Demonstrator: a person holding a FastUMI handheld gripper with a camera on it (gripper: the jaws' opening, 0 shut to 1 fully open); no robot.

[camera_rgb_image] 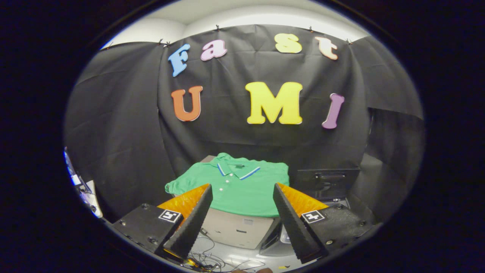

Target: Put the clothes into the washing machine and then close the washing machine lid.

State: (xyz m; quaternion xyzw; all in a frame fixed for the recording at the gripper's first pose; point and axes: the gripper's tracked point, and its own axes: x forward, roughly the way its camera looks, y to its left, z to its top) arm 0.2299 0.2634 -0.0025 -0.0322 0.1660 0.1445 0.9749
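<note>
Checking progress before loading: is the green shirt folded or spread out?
Folded. The shirt lies flat on a box, collar up, sleeve tucked beside it, beyond the open claw.

Pale grey cardboard box [237, 229] serving as the stand, beyond the wide-apart jaws of the gripper [242, 191]. Draped flat over its top, a green short-sleeved polo shirt [242, 185] with a blue-and-white-edged collar, front hem hanging over the box's near edge. Tangled thin cables [212, 259] on the floor below.
</note>
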